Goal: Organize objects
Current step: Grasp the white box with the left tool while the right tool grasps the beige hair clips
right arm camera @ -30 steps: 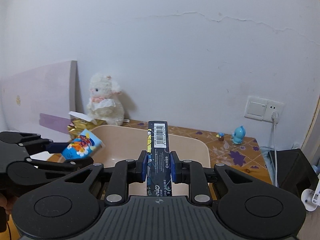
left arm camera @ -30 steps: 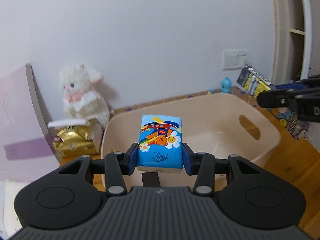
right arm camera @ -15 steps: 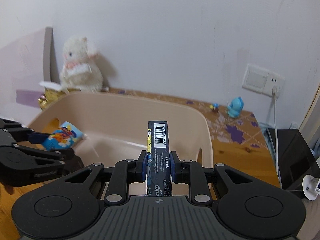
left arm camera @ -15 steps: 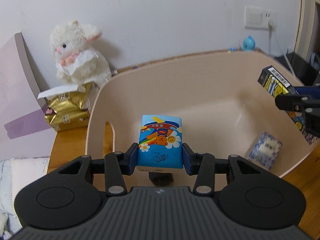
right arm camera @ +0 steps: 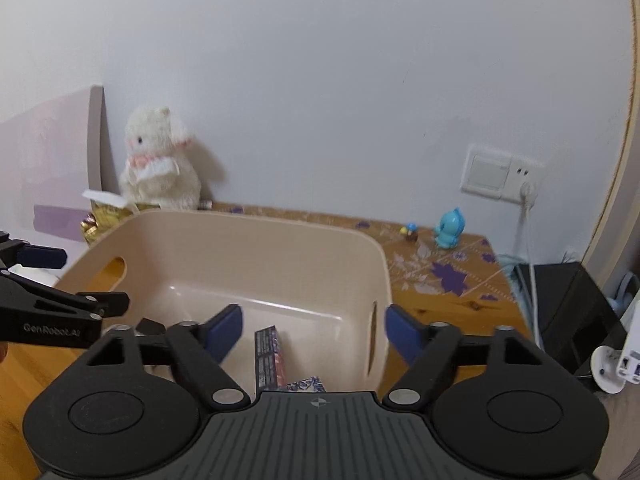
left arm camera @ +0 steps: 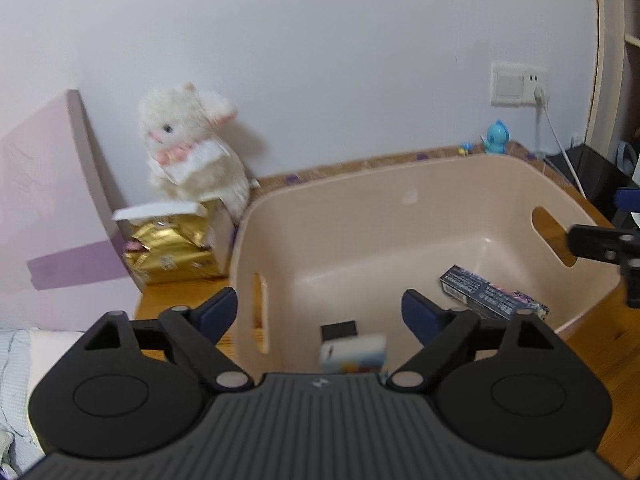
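A beige plastic bin [left arm camera: 360, 216] with handle slots stands on the wooden table; it also shows in the right wrist view [right arm camera: 256, 240]. My left gripper [left arm camera: 320, 310] is open and empty above the bin's near-left part. The blue cartoon tissue pack [left arm camera: 354, 354] lies blurred in the bin just below it. My right gripper [right arm camera: 314, 326] is open and empty above the bin's right side. The dark long box [right arm camera: 269, 356] lies in the bin below it, also in the left wrist view [left arm camera: 492, 298]. A small blue patterned pack [right arm camera: 306, 384] lies beside it.
A white plush rabbit [left arm camera: 192, 156] sits on a gold foil box [left arm camera: 172, 248] left of the bin. A pink board [left arm camera: 52, 200] leans at far left. A blue toy [right arm camera: 450, 228], a wall socket [right arm camera: 500, 172] with cable and a black box [right arm camera: 568, 312] are at right.
Both grippers have opened and let go. The tissue pack and the dark long box have dropped into the bin. Both grippers have pulled back and up a little.
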